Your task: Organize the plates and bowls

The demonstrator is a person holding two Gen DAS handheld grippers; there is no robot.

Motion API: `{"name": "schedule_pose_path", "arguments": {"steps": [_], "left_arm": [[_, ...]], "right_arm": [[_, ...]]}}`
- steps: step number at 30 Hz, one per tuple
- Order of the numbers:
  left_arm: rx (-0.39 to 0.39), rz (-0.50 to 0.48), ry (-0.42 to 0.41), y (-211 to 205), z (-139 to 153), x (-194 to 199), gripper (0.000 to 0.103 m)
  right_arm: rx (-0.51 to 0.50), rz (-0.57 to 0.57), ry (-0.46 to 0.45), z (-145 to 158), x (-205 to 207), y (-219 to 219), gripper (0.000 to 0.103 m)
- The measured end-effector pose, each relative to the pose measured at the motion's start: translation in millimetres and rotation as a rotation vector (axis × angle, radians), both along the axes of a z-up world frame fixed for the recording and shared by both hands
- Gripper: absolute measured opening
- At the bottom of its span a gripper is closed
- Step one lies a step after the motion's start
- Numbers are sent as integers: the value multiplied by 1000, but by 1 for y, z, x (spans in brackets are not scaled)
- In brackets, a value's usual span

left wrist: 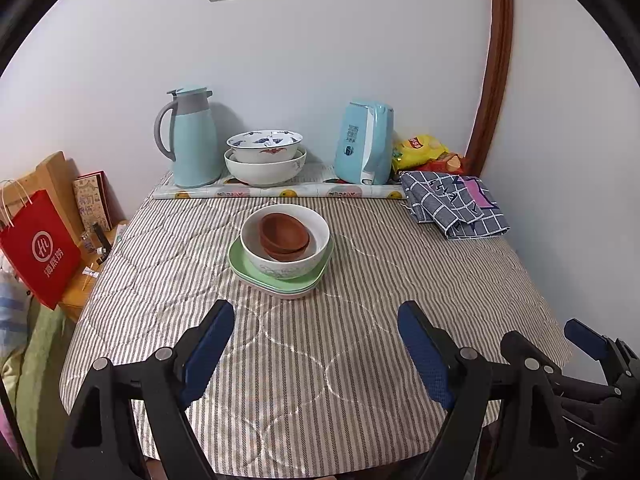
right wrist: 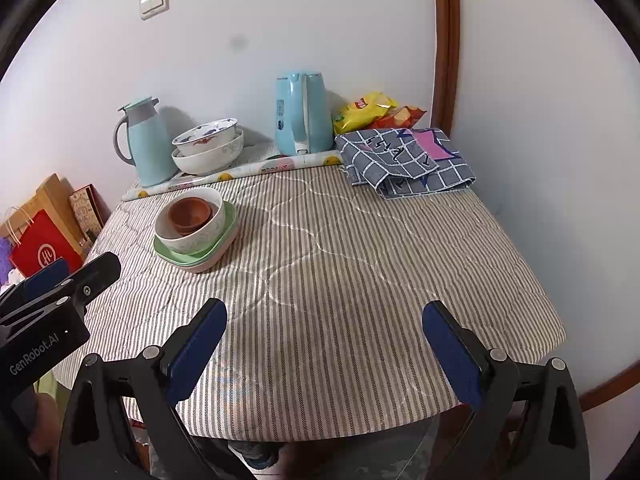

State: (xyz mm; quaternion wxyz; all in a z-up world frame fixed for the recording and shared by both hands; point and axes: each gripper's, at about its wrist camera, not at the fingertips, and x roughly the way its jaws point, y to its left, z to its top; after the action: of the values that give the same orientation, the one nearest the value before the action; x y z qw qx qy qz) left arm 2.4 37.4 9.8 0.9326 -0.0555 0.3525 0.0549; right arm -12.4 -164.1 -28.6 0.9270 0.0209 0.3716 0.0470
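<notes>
Looks like we're basically done: brown bowls (left wrist: 285,236) nested in the white bowl (left wrist: 286,252) atop the green plates (left wrist: 256,274) mid-table, left gripper (left wrist: 316,336) and right gripper (right wrist: 324,340) both gaping empty.

My left gripper (left wrist: 316,316) and right gripper (right wrist: 324,316) carry matt black plastic fingers with textured blue pads (left wrist: 424,356). Quilted striped cloth (left wrist: 320,360) covers the table. White bowl (left wrist: 286,254): glossy ceramic. Brown bowls (left wrist: 284,236): matt, wood-like. Green plate (left wrist: 256,274): smooth. Checked cloth (left wrist: 452,204): woven. Red bag (left wrist: 40,248): smooth paper.
</notes>
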Motion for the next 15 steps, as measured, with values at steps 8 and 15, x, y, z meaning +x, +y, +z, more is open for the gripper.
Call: {"name": "schedule_pose_path", "arguments": {"steps": [8, 15], "left_arm": [[0, 4, -2, 1, 1, 0, 83], [-2, 10, -3, 2, 1, -1, 83]], "right_arm": [[1, -1, -1, 0, -1, 1, 97], [2, 1, -4, 2, -1, 5, 97]]}}
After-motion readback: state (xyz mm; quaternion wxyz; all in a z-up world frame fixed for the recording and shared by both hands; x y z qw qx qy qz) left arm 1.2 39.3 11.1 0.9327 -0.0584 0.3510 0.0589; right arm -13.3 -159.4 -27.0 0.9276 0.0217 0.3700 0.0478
